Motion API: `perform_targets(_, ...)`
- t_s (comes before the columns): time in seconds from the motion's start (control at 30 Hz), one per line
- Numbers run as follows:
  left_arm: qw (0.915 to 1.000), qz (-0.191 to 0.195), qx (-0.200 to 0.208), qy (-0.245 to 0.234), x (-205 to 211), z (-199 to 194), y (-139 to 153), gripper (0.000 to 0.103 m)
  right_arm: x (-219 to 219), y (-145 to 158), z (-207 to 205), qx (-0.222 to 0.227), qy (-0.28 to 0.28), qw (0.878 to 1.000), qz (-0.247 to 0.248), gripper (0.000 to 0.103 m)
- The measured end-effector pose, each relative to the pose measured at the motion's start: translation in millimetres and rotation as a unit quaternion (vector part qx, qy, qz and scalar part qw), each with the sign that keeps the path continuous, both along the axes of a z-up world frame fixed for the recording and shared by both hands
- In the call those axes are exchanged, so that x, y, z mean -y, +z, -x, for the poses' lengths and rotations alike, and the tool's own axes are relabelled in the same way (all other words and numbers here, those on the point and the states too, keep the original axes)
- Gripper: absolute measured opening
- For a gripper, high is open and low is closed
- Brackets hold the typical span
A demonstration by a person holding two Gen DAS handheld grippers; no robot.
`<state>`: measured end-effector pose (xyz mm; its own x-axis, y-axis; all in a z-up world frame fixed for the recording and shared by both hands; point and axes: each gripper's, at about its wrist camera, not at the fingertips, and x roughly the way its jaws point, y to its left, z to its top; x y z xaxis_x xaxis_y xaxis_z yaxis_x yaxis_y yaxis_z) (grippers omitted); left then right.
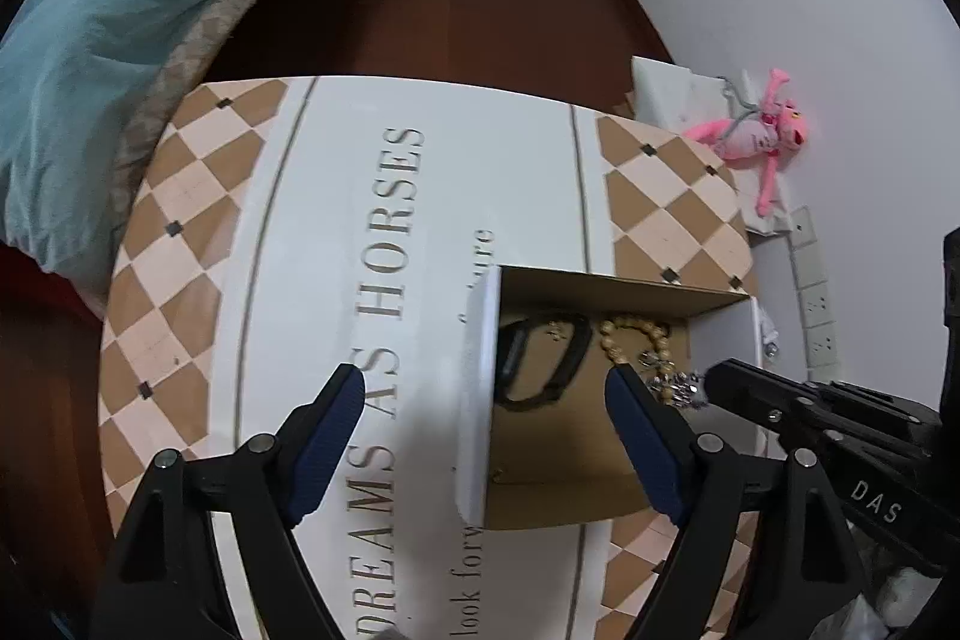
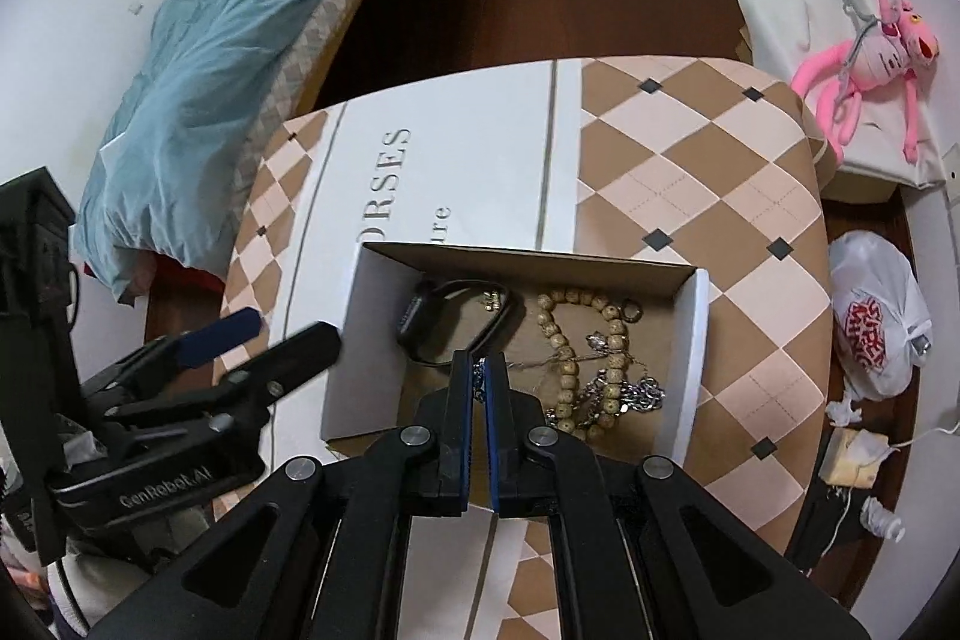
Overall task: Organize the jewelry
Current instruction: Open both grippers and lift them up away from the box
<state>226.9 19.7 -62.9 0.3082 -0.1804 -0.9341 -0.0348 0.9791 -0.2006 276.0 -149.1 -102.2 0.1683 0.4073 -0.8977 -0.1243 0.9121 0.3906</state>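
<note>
A white cardboard box (image 2: pixel 690 340) with a brown inside sits on the patterned table (image 2: pixel 690 172). It holds a black watch band (image 2: pixel 450 322), a wooden bead bracelet (image 2: pixel 564 364) and a silver chain (image 2: pixel 642 394). My right gripper (image 2: pixel 478 367) is shut on a thin silver chain piece (image 2: pixel 478 382) above the box's near side. My left gripper (image 1: pixel 486 400) is open, its fingers either side of the box's left wall (image 1: pixel 480 388). The box contents also show in the left wrist view: the band (image 1: pixel 540 358) and the beads (image 1: pixel 636 340).
A bed with a blue quilt (image 2: pixel 210 70) lies to the left. A pink plush toy (image 2: pixel 870 58) lies on a white bag at the far right. A white plastic bag (image 2: pixel 876 322) and small clutter sit on the floor at the right.
</note>
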Motion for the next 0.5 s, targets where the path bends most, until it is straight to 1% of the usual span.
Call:
perform_targets(0.03, 1.0000, -0.004, 0.000, 0.002, -0.8, -0.9, 0.1, 0.090, 0.8, 0.4, -0.9, 0.002, -0.001, 1.000, 0.003, 0.007)
perform_targets(0.07, 0.9999, -0.010, 0.001, 0.003, -1.4, -1.3, 0.3, 0.093, 1.9, 1.6, -1.2, 0.005, -0.003, 1.000, 0.009, 0.015)
perform_targets(0.1, 0.9999, -0.016, 0.003, 0.004, -1.9, -1.8, 0.6, 0.094, 3.6, 3.2, -1.2, 0.007, -0.005, 1.000, 0.014, 0.025)
perform_targets(0.13, 0.9998, -0.020, 0.003, 0.004, -2.4, -2.0, 0.8, 0.094, 5.2, 3.7, -2.2, 0.008, -0.006, 1.000, 0.016, 0.031)
perform_targets(0.17, 0.9996, -0.028, 0.006, 0.005, -1.9, -1.2, 1.5, 0.094, 6.2, 4.5, -1.7, 0.010, -0.004, 1.000, 0.020, 0.040)
perform_targets(0.2, 0.9994, -0.033, 0.008, 0.005, -1.5, -0.8, 1.6, 0.094, 8.1, 5.7, -1.2, 0.012, -0.005, 1.000, 0.024, 0.046)
perform_targets(0.23, 0.9993, -0.037, 0.009, 0.005, -1.3, -0.3, 1.5, 0.094, 10.2, 6.9, 0.3, 0.016, -0.007, 0.999, 0.032, 0.049)
perform_targets(0.3, 0.9989, -0.045, 0.013, 0.007, -0.4, 3.0, 0.8, 0.095, 13.3, 8.4, 3.8, 0.024, -0.011, 0.998, 0.051, 0.060)
perform_targets(0.33, 0.9986, -0.049, 0.017, 0.008, 0.1, 5.5, 0.1, 0.097, 14.7, 8.9, 7.4, 0.033, -0.014, 0.997, 0.071, 0.064)
perform_targets(0.4, 0.9976, -0.063, 0.027, 0.008, 2.1, 11.7, -1.4, 0.099, 16.9, 8.5, 14.0, 0.048, -0.021, 0.992, 0.113, 0.086)
perform_targets(0.47, 0.9958, -0.083, 0.037, 0.009, 5.7, 18.8, -4.7, 0.101, 19.6, 6.3, 22.0, 0.062, -0.030, 0.986, 0.149, 0.095)
perform_targets(0.5, 0.9949, -0.093, 0.038, 0.008, 7.7, 21.3, -6.7, 0.101, 21.3, 3.7, 27.3, 0.065, -0.036, 0.983, 0.169, 0.095)
